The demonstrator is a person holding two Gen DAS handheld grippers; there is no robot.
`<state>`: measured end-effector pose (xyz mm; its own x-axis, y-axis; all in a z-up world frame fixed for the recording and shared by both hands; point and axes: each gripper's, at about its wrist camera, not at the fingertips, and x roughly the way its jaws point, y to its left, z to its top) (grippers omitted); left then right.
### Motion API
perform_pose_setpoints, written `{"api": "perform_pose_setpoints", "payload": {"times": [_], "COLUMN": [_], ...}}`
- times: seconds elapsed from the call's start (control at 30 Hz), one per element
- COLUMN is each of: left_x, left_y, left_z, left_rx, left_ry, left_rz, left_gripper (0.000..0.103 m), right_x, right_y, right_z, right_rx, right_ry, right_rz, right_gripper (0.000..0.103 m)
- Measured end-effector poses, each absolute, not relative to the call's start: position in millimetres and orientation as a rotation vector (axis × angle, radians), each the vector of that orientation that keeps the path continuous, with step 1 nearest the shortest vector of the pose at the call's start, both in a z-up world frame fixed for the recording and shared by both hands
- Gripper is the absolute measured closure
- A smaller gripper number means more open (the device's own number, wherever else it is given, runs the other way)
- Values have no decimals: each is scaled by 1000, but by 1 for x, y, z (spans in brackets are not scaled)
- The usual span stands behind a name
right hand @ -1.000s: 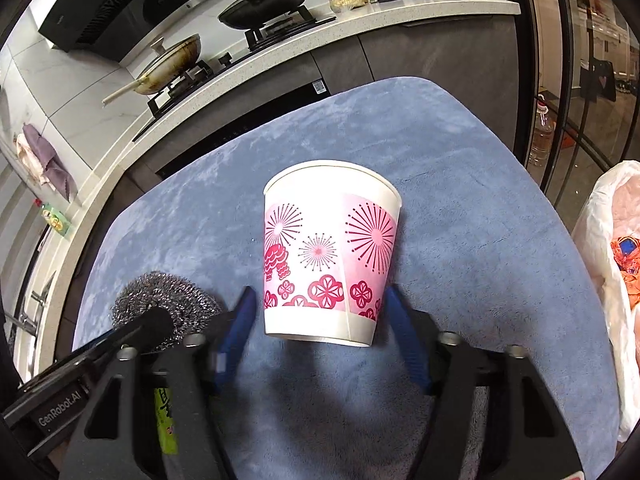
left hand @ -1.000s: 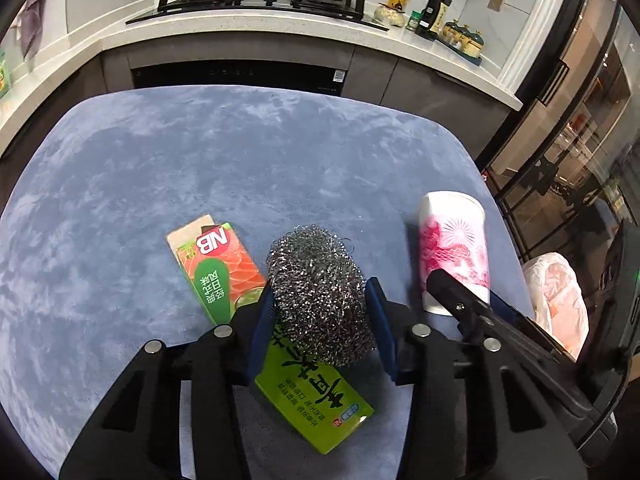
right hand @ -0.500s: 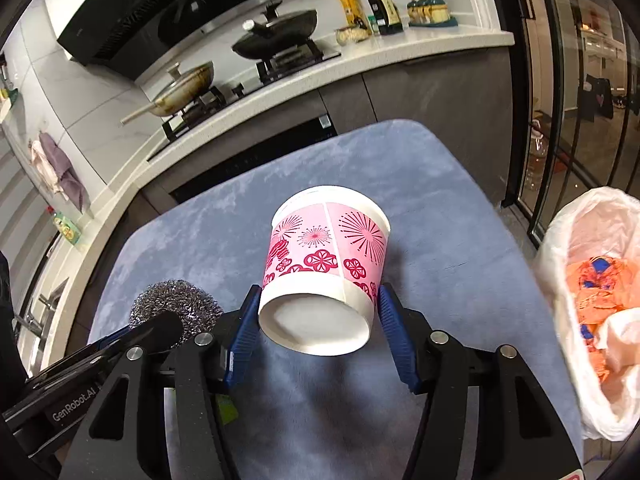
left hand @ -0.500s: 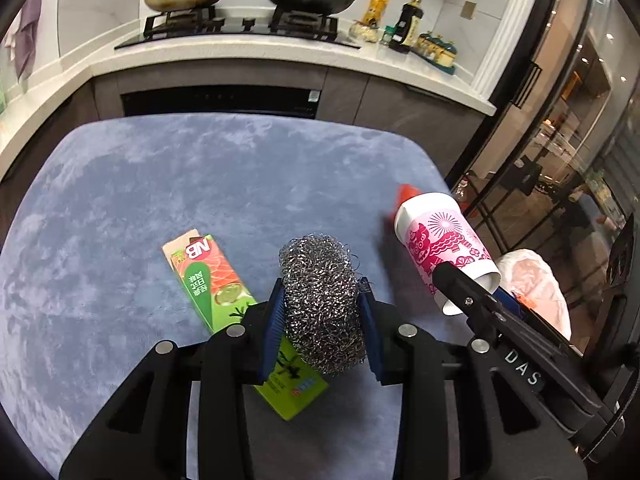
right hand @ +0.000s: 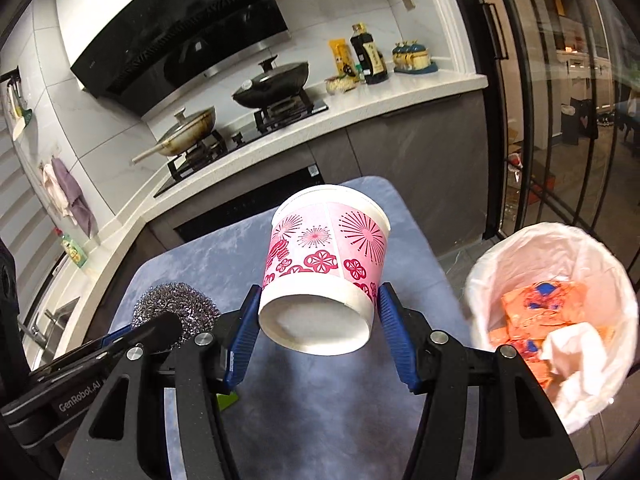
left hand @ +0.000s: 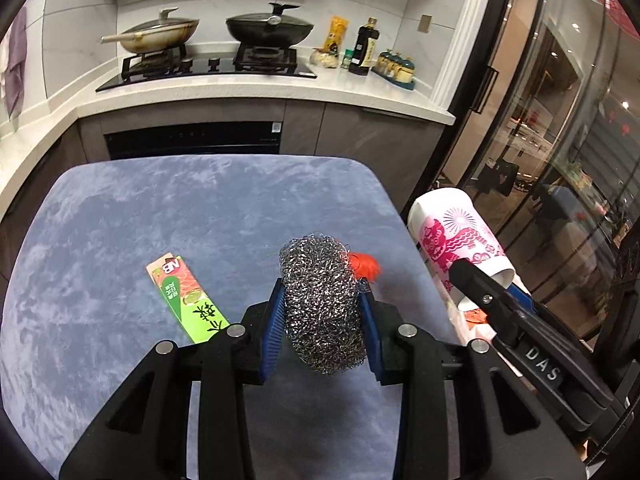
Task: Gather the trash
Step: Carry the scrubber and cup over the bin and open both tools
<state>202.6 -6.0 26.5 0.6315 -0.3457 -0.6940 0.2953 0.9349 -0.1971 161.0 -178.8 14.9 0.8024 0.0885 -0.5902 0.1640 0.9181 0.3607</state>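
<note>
My left gripper point(left hand: 322, 300) is shut on a steel wool scrubber point(left hand: 322, 304) and holds it above the blue table point(left hand: 160, 208). My right gripper point(right hand: 318, 304) is shut on a white paper cup with pink prints point(right hand: 326, 264), lifted off the table, its base toward the camera. The cup point(left hand: 456, 236) also shows at the right of the left wrist view. The scrubber point(right hand: 176, 308) shows at the left of the right wrist view. A green and orange packet point(left hand: 186, 300) lies flat on the table. A small red scrap point(left hand: 364, 266) lies behind the scrubber.
A bin lined with a white bag point(right hand: 556, 308), holding orange wrappers and a tissue, stands right of the table. A counter with a stove and pans point(left hand: 208, 60) runs behind. Glass doors point(left hand: 560, 140) are on the right.
Both grippers have risen off the table with their loads. The cup has come off the table and tilted. The red scrap and the bin's inside have come into view.
</note>
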Motion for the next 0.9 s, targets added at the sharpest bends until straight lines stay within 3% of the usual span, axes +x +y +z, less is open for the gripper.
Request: {"api": "perform_pose_setpoints", "payload": {"times": [0.9], "left_x": [144], "left_y": [-150], "left_z": [43], "left_rx": [117], "left_ry": [766], "left_rz": [-600], "left_gripper": [70], "right_x": [59], "right_y": [-301], "right_z": [21], "right_rx": [486], "right_ry": [581], "right_rz": [-266], "right_gripper": [47]}}
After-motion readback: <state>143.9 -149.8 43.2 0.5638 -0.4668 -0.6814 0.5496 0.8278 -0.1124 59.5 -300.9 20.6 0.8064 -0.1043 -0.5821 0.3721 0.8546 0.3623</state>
